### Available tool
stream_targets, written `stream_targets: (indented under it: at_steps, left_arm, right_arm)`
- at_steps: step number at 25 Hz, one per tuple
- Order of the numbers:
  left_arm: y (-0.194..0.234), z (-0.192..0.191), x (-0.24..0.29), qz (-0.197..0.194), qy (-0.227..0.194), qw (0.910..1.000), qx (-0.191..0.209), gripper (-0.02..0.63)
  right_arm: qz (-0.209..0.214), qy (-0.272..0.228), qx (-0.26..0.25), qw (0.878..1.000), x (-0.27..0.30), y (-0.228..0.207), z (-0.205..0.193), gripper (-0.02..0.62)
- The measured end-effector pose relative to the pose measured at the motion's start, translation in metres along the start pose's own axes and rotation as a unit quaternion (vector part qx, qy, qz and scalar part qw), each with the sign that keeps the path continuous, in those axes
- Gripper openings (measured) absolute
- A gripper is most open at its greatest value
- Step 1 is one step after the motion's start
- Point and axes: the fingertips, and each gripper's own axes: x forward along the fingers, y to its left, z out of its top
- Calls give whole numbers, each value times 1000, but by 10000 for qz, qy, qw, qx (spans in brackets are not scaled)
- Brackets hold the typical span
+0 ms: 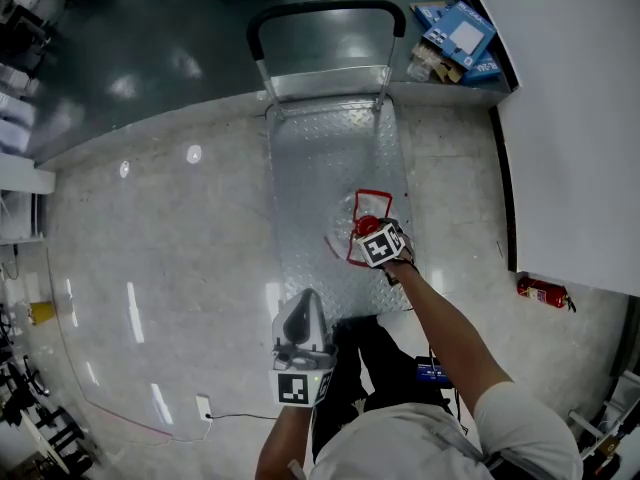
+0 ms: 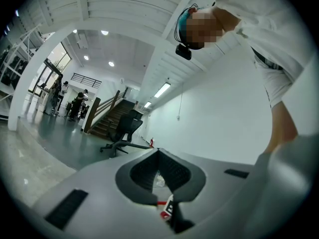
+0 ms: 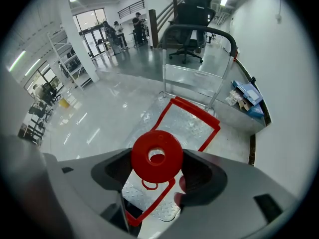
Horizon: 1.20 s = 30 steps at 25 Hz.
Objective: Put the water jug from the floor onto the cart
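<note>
Floor (image 1: 170, 228): one pale, glossy stretch under everything I can see, turning darker on the far side.
Wall (image 1: 580, 118): one white face along the right.
Cart (image 1: 320, 168): one flat trolley with a ribbed metal deck and a single black loop handle at its far end, standing in the middle of the floor.
Water jug (image 1: 352, 218): one clear jug with a red cap and a red carry frame. It is on the cart's deck, toward the near right corner.
Right gripper (image 1: 376, 232): at the jug's top. From its own view the red cap sits squarely between the two jaws, which pinch the jug just under it.
Left gripper (image 1: 306, 303): near me, just off the cart's near edge. Its jaws are pressed together at the tips with nothing held.
Blue cartons (image 1: 458, 36): at least two, heaped by the wall at the far right. I cannot give an exact count.
Fire extinguisher (image 1: 543, 290): one, red, lying at the foot of the wall, right of the cart.
Writing: none I can read. Each gripper's cube shows one black-and-white square marker toward me.
</note>
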Motion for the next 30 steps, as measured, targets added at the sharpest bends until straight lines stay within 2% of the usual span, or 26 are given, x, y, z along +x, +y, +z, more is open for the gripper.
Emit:
stream_targets:
  at_steps: [6,10,12,13,14,15,16,17,20,22,23,27,28,29,30]
  left_arm:
    - [-4,2,-1,-1,-13,10000,11,3]
    - [-5,9,-5,20,-115,9999,25,3]
    - [-7,12,-6,24,-155,9999,15,3]
    - [-8,14,-7,25,-174,9998,9,3]
    - [-9,17,-7,28,-193,9998,14,3]
    - [-11,21,-8,34,-214,9998,32,3]
    - [-13,25,-10,39,-240,9997,57,3]
    - [-15,30,-11,37,-276,9996,79,3]
    - [-27,47,-15,-17,-407,9991,103,3]
    - [-38,57,-20,-52,-482,9988,112,3]
    - [-43,62,-23,-72,-520,9985,124,3]
    - [-63,77,-34,-142,-637,9977,180,3]
    - [-66,76,-37,-149,-630,9977,177,3]
    - [-70,73,-40,-160,-595,9980,154,3]
    - [-73,67,-43,-174,-540,9983,109,3]
  right_arm:
    - [3,-55,-55,10000,-5,1,2,301]
    - [-77,-525,-309,9981,-36,8,25,301]
    - [-84,-957,-269,9950,-65,13,38,297]
    - [-161,-1257,-202,9917,-84,13,45,254]
    - [-300,-1596,-120,9867,-105,12,51,166]
    - [-475,-1933,-46,9800,-129,10,56,90]
    - [-646,-2237,6,9725,-152,9,60,43]
    - [-782,-2502,41,9650,-175,9,62,23]
    - [-947,-3160,172,9439,-241,15,62,12]
    - [-998,-3649,276,9253,-288,20,60,12]
    - [-1037,-3960,318,9118,-313,23,58,12]
    - [-998,-5263,538,8427,-412,43,39,12]
    - [-952,-5396,574,8345,-423,49,29,12]
    - [-908,-5405,609,8342,-424,54,18,12]
    - [-878,-5321,634,8397,-419,58,6,12]
